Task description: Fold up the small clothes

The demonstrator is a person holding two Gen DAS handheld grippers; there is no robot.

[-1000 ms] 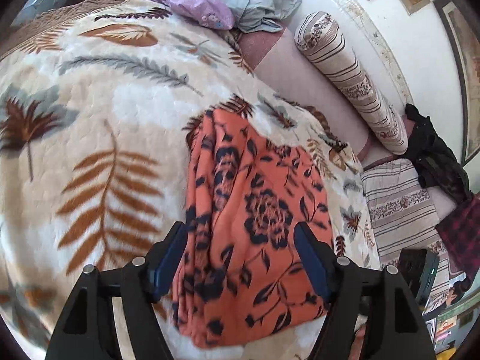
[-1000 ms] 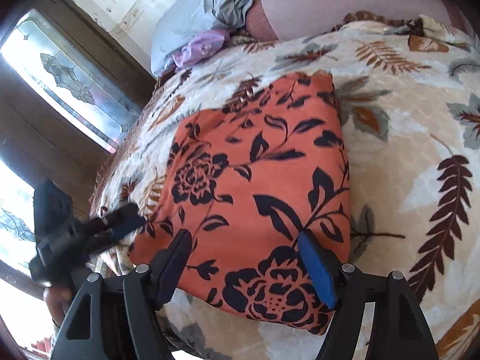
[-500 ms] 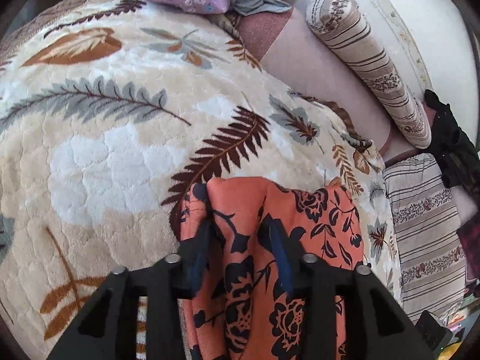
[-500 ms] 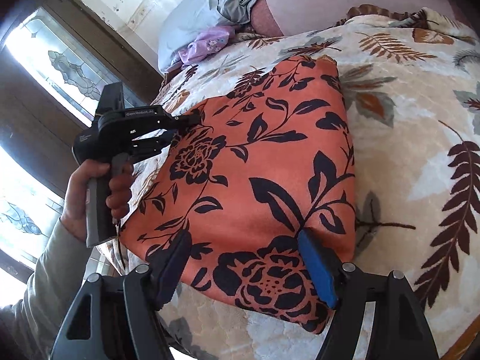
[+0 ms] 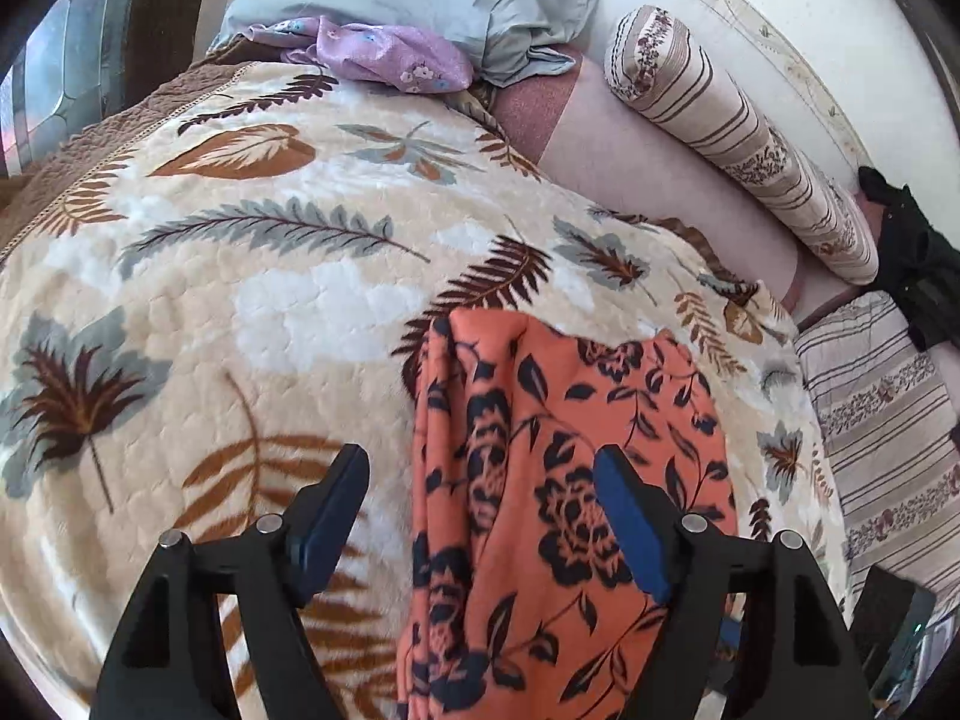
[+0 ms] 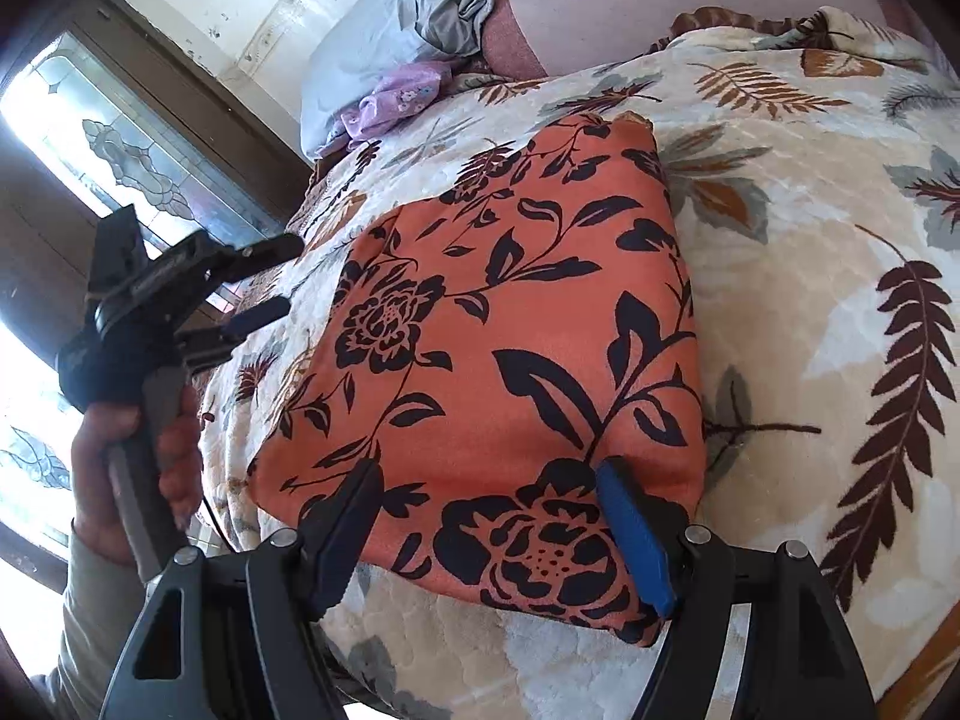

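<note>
A stained-glass window (image 6: 114,138) is glowing at the left. The left gripper (image 5: 480,516) is opening, empty, above the bed's cream leaf-patterned plush blanket (image 5: 240,312). The folded orange floral garment (image 6: 510,360) is lying there; the right gripper (image 6: 489,534) is hovering wide open, gripping nothing. A striped bolster (image 5: 750,138) is lining the white wall.

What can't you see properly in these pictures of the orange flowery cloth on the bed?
- Orange cloth: its near end runs off the bottom edge of the left wrist view.
- What kind of garment it is: folded, so no view shows.
- Orange cloth's near edge in the right wrist view: partly behind the right gripper.
- Black clothing: cut by the left view's right edge.
</note>
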